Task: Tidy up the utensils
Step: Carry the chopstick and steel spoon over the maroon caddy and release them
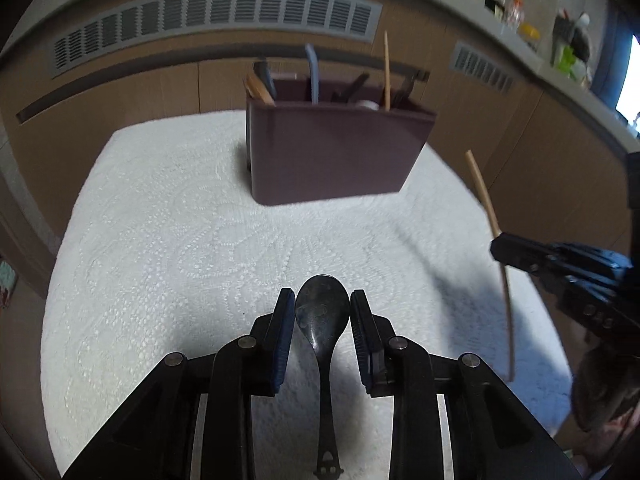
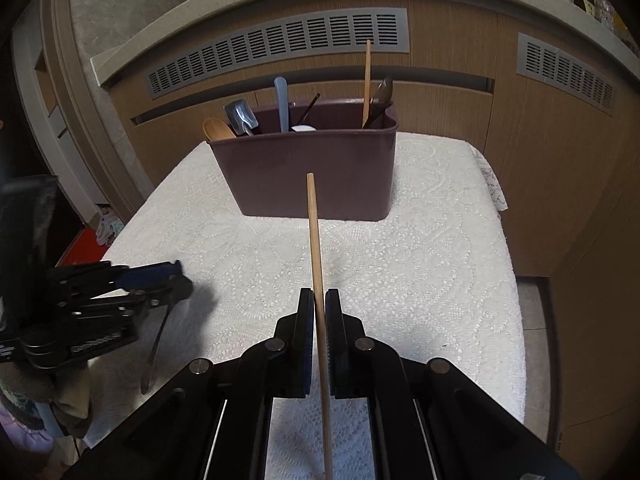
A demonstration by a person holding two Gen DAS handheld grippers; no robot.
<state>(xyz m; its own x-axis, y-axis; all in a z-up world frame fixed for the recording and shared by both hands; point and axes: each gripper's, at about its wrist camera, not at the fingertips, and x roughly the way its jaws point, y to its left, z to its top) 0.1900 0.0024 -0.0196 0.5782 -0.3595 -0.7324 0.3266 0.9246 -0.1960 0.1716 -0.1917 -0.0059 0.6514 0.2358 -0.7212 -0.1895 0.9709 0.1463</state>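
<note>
Holding last two pieces: left hand-held gripper (image 1: pixel 322 312) pinching black spoon (image 1: pixel 321 316), right hand-held gripper (image 2: pixel 319 312) pinching chopstick (image 2: pixel 318 272); utensil bin (image 2: pixel 316 168) w/ most utensils already in.

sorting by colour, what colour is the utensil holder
Dark maroon-brown utensil holder, clearest in the right wrist view.

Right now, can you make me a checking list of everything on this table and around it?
Surface: white lace cloth covers the table.
Job's things: brown caddy standing upright, utensils inside; dark spoon; wooden chopstick.
Clutter: nothing seen.
Tongs: left tongs closed on the spoon's bowl; right tongs shut on the chopstick.
Cables: nothing seen.
Surroundings: wood-look cabinet with grey vents behind; cluttered countertop at the far right.
</note>
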